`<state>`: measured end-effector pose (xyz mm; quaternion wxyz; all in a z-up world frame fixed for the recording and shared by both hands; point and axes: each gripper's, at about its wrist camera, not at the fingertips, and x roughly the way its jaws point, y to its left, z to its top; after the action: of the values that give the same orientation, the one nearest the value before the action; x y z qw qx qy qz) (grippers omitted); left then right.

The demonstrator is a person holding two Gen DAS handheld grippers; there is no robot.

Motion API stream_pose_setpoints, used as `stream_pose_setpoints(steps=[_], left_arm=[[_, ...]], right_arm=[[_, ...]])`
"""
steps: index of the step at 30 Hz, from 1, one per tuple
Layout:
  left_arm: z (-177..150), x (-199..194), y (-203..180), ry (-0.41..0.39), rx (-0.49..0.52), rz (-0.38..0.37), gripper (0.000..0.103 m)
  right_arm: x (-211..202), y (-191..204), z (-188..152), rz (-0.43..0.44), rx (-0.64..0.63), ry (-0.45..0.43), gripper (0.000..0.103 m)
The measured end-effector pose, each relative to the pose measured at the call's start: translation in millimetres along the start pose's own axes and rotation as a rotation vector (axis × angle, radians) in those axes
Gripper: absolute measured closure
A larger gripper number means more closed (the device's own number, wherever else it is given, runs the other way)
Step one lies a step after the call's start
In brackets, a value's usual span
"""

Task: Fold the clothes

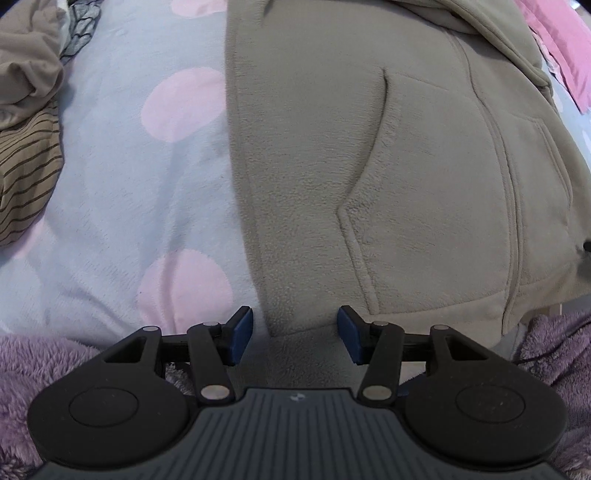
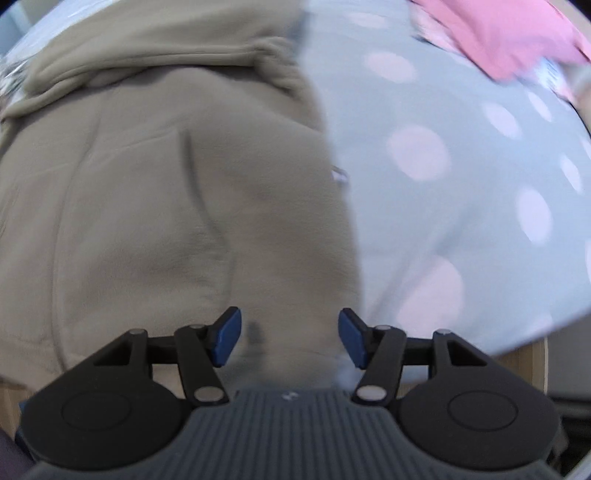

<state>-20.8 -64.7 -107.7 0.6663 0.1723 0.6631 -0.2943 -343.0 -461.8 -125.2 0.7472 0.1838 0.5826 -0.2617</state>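
Observation:
A beige fleece hoodie (image 1: pixel 369 166) lies flat on a light blue bedspread with pink dots (image 1: pixel 147 184), pocket side up. My left gripper (image 1: pixel 293 334) is open at the hoodie's bottom left corner, its blue pads on either side of the hem edge. The hoodie also fills the left half of the blurred right wrist view (image 2: pixel 166 184). My right gripper (image 2: pixel 290 338) is open over the hoodie's bottom right corner. Neither gripper holds cloth.
A crumpled tan garment (image 1: pixel 26 62) and a brown striped one (image 1: pixel 26 170) lie at the left. Pink cloth (image 2: pixel 509 33) lies at the far right. A purple fuzzy blanket (image 1: pixel 37 369) runs along the near edge. The bedspread (image 2: pixel 461 184) extends right of the hoodie.

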Motion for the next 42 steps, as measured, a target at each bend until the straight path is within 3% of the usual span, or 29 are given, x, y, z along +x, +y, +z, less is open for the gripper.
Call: stream_pose_setpoints(steps=[6, 11, 15, 18, 25, 30, 35, 42], left_arm=[[-6, 0, 7, 0.019, -0.027, 0.016, 0.05], [-16, 4, 3, 0.08, -0.004, -0.05, 0.051], [-18, 15, -7, 0.119, 0.052, -0.023, 0.052], [-11, 20, -10, 0.134, 0.06, -0.03, 0.061], [-7, 22, -22, 0.166, 0.124, -0.005, 0.069], [-10, 5, -35, 0.143, 0.189, -0.001, 0.085], [-9, -25, -36, 0.111, 0.218, -0.052, 0.089], [16, -101, -5, -0.006, 0.254, -0.146, 0.09]], right_arm=[[32, -17, -3, 0.075, 0.087, 0.162, 0.041], [33, -4, -1, 0.077, 0.034, 0.183, 0.041], [35, 7, -4, 0.072, -0.023, 0.206, 0.039], [37, 10, -6, 0.071, -0.042, 0.227, 0.042], [33, 14, -7, 0.065, -0.077, 0.238, 0.061], [16, 22, -5, 0.077, -0.134, 0.223, 0.084], [-12, 33, -6, 0.071, -0.22, 0.182, 0.087], [-68, 24, 12, 0.115, -0.236, 0.076, 0.088]])
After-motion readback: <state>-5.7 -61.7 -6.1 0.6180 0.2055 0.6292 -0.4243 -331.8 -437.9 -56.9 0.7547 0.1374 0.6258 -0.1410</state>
